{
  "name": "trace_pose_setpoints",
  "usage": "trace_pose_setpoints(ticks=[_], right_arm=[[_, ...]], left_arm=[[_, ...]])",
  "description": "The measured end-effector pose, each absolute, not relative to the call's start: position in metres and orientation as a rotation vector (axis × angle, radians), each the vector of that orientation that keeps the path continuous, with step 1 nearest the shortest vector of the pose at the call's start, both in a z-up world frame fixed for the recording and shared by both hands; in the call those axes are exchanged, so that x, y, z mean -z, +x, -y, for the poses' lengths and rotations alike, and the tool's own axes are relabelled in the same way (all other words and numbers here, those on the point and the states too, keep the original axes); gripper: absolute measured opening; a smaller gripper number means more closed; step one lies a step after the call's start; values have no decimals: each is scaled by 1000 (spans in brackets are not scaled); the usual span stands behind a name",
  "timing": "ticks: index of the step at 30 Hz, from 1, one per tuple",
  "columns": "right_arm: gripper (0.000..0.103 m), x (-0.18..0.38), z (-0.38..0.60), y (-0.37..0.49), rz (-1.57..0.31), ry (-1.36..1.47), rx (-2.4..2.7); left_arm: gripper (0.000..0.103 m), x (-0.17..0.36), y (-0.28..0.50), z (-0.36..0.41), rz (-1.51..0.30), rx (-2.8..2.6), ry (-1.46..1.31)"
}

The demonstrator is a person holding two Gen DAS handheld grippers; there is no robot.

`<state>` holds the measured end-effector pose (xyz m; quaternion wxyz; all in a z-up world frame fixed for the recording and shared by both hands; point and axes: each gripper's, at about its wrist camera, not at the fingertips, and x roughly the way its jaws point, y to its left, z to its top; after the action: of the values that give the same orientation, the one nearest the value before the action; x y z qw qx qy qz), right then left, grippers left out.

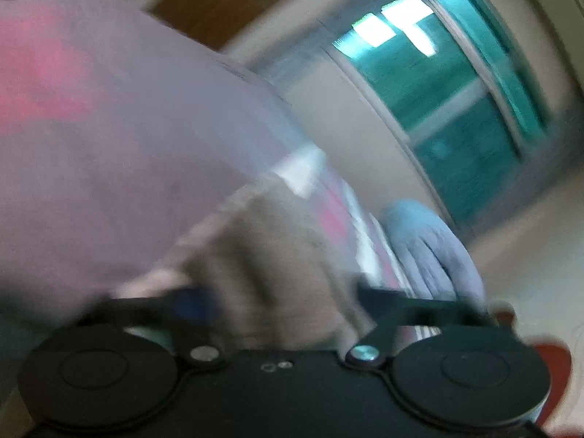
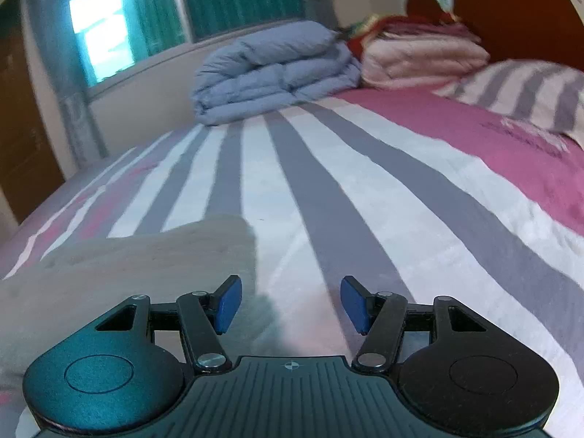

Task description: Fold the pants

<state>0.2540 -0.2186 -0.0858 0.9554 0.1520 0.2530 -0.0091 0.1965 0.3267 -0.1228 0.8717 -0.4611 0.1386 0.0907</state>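
The beige pants (image 2: 120, 266) lie flat on the striped bed at the lower left of the right wrist view. My right gripper (image 2: 290, 303) is open and empty, just right of the pants' edge, low over the sheet. The left wrist view is heavily blurred. Bunched beige pants fabric (image 1: 262, 266) fills the space between my left gripper's fingers (image 1: 277, 306). One blue pad (image 1: 193, 304) shows at the left; the right finger is partly hidden by cloth.
The bed sheet (image 2: 328, 189) has grey, white and pink stripes. A folded blue duvet (image 2: 273, 73) and pink blankets (image 2: 419, 58) sit at the far end, with a striped pillow (image 2: 522, 91) at the right. A window with green curtains (image 1: 456, 109) lies beyond.
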Motion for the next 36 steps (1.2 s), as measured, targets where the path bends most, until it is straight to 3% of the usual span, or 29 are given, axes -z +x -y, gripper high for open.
trace_pose_setpoints(ticks=[10,18,31,36], right_arm=[[60,73,269,247,-521,375,72],[60,70,307,250,-599,358,79],[60,65,349,219,-527,275,50],[60,76,383,214,-538,303,99]], left_arm=[[27,44,161,-266,-119,-121,-785],[27,-21,190,-151,-205,-115,-441],[27,-22,208,60,-284,64,-27],[27,9,222,110,-342,143,25]])
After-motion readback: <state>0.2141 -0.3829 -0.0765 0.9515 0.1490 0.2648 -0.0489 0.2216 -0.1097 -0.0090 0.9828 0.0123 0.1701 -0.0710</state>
